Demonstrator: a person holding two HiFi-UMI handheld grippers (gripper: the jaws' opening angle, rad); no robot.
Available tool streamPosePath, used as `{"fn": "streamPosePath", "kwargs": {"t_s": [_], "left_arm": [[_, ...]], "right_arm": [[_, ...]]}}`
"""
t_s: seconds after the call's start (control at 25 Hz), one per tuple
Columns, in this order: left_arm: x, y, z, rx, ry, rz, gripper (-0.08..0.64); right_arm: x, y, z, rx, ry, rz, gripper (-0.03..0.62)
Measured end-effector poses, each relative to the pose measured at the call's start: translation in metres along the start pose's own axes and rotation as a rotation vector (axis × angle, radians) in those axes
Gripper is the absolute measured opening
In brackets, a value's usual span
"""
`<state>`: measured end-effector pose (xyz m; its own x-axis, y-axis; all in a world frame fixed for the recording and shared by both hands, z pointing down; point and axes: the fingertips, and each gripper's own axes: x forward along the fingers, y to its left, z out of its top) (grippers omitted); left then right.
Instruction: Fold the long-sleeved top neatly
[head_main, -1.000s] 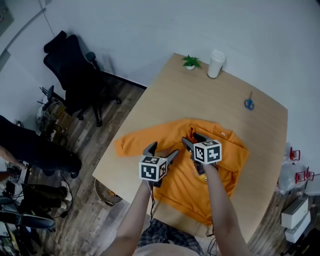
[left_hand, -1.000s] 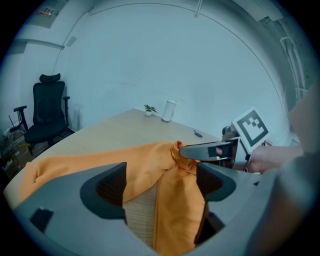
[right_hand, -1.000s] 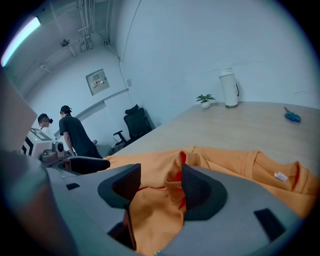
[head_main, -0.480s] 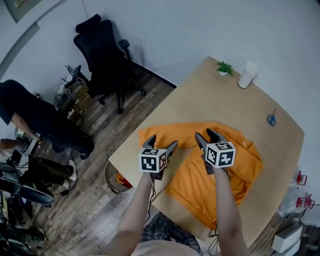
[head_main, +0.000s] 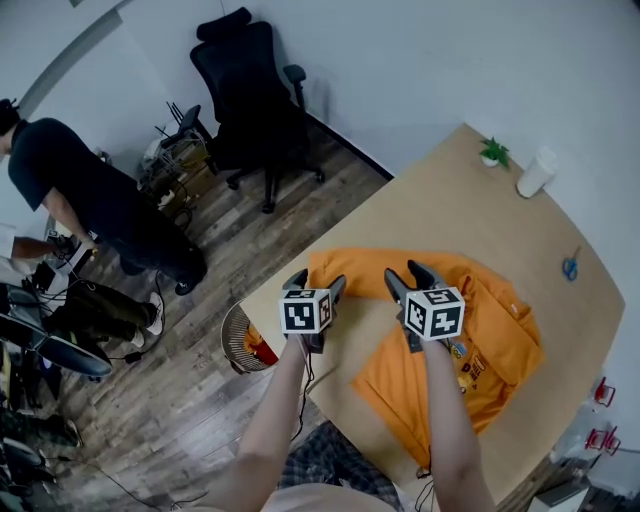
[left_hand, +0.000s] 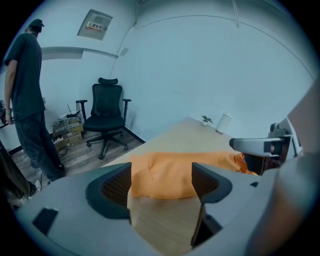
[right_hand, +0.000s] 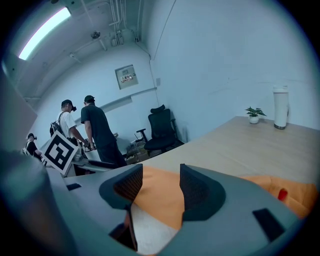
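The orange long-sleeved top lies spread on the wooden table, one sleeve reaching toward the table's left edge. My left gripper hovers by that sleeve end. Its jaws have just been closing a little but still stand wide, with nothing between them. In the left gripper view, bare table and the top lie beyond the jaws. My right gripper is over the sleeve and shoulder area, jaws about half apart. In the right gripper view, orange cloth shows through the gap, and the pads do not press on it.
At the table's far end stand a small plant and a white cup; blue scissors lie to the right. A black office chair, a person and a wire basket are on the floor at left.
Both grippers have moved left across the top, from the collar and chest toward the left sleeve and the table's edge. The head view has swung left with them.
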<state>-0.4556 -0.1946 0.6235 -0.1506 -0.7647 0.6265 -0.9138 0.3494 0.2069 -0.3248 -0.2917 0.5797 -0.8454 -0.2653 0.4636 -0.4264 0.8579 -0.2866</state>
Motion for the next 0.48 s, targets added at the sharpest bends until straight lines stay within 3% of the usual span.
{"fn": "streamPosePath", "kwargs": {"t_s": [0.24, 0.48], "left_arm": [[0.011, 0.044, -0.013, -0.070, 0.040, 0.095, 0.313], [0.027, 0.053, -0.031, -0.089, 0.098, 0.107, 0.270]], "right_arm": [[0.004, 0.006, -0.008, -0.015, 0.020, 0.011, 0.235], [0.002, -0.003, -0.012, -0.012, 0.028, -0.003, 0.231]]}}
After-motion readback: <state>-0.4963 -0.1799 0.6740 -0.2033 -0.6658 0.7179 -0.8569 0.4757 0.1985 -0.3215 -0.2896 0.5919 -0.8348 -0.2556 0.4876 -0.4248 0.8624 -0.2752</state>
